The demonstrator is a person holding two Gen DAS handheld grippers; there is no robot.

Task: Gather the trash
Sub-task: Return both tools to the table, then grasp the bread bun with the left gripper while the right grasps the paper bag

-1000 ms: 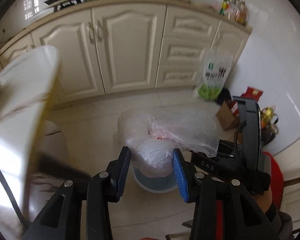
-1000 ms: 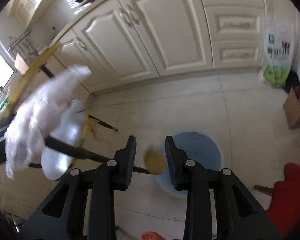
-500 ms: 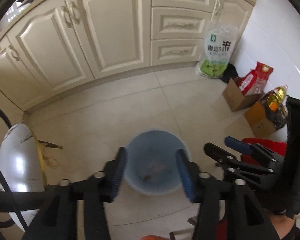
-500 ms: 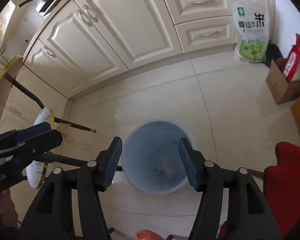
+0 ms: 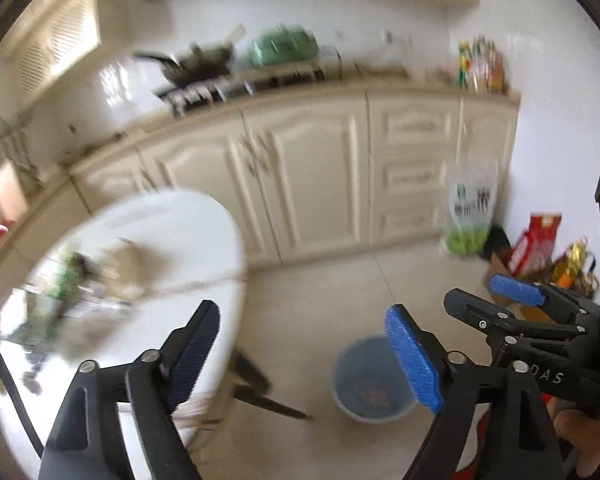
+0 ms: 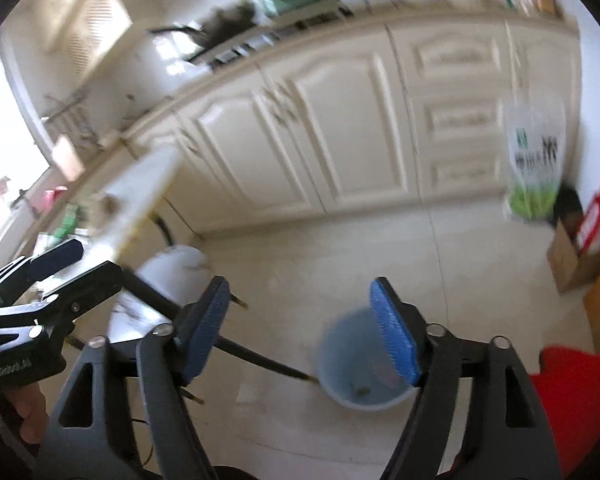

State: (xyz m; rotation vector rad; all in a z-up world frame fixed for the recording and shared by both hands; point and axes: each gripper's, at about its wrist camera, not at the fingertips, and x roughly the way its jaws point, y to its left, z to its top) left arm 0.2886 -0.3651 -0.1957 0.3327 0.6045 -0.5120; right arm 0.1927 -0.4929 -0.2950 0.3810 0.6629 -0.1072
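A pale blue bin stands on the tiled floor with scraps lying in its bottom. My left gripper hangs above and to the left of it, its jaws opening wide with nothing between them. My right gripper is also raised over the floor, its jaws opening and empty. Each gripper shows in the other's view: the right gripper at the right edge, the left gripper at the left. On the round white table lie blurred bits of trash, green and brownish.
Cream kitchen cabinets run along the back under a cluttered counter. A rice bag, cardboard boxes and a red packet sit at the right wall. The table's dark legs reach toward the bin. Something red lies at the lower right.
Both grippers let their trash fall into the bin, opened wide and rose, tilting up. The table top and the counter have come into view.
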